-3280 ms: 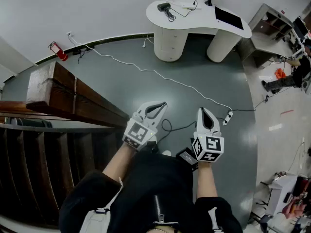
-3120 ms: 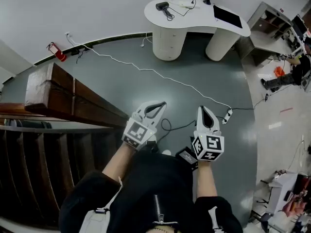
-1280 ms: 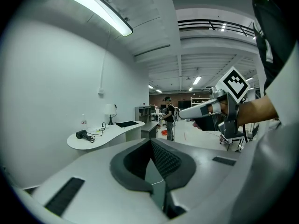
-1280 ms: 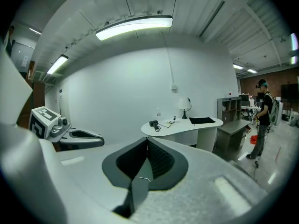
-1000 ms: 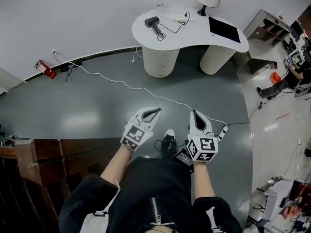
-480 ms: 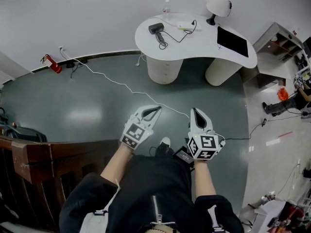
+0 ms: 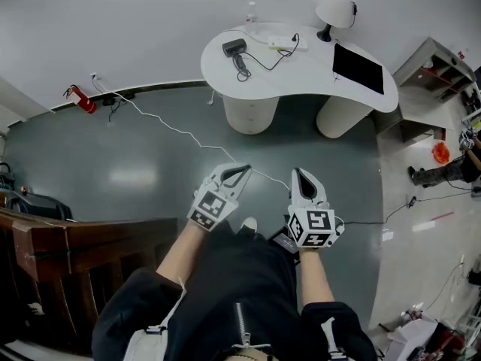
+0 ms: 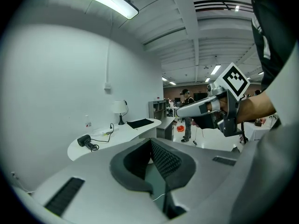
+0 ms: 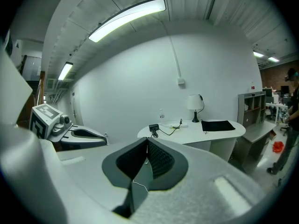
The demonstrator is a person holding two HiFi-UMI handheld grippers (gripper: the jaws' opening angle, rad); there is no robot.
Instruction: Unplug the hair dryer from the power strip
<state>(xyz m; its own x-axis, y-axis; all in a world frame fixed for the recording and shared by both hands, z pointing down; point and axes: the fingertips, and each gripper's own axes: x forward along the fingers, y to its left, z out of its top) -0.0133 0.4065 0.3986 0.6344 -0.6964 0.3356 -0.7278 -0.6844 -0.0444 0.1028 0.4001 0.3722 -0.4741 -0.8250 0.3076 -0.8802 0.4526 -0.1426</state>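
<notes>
**Hair dryer on the far tabletop, both grippers shut and empty**

Left gripper [image 7: 245,169] and right gripper [image 7: 299,172] side by side in front of the person, well apart from the white curved tabletop [image 7: 301,75] ahead. Jaws of both pressed together, nothing between them.

Black hair dryer [image 7: 234,47] lying near the tabletop's left end. Its black cord [image 7: 242,69] coiled toward the front edge, then running across to the white power strip [image 7: 285,45] just beside it, along the wall-side rim. Plug itself too small to make out. Clear bottle [image 7: 251,11] at the rear edge behind the dryer. White lamp [image 7: 334,7] further right along the same edge. Flat black pad [image 7: 358,68] toward the right end, reaching close to the front edge.

Open grey floor [image 7: 135,168] between grippers and tabletop, crossed by a thin white cable [image 7: 176,131] trailing from the wall at left toward the right. Dark wooden railing [image 7: 75,235] bounding the left side, near the person's left arm. Red fire extinguisher [image 7: 77,98] at the base of the wall, far left. Grey shelving [image 7: 428,59] just past the tabletop's right end.
</notes>
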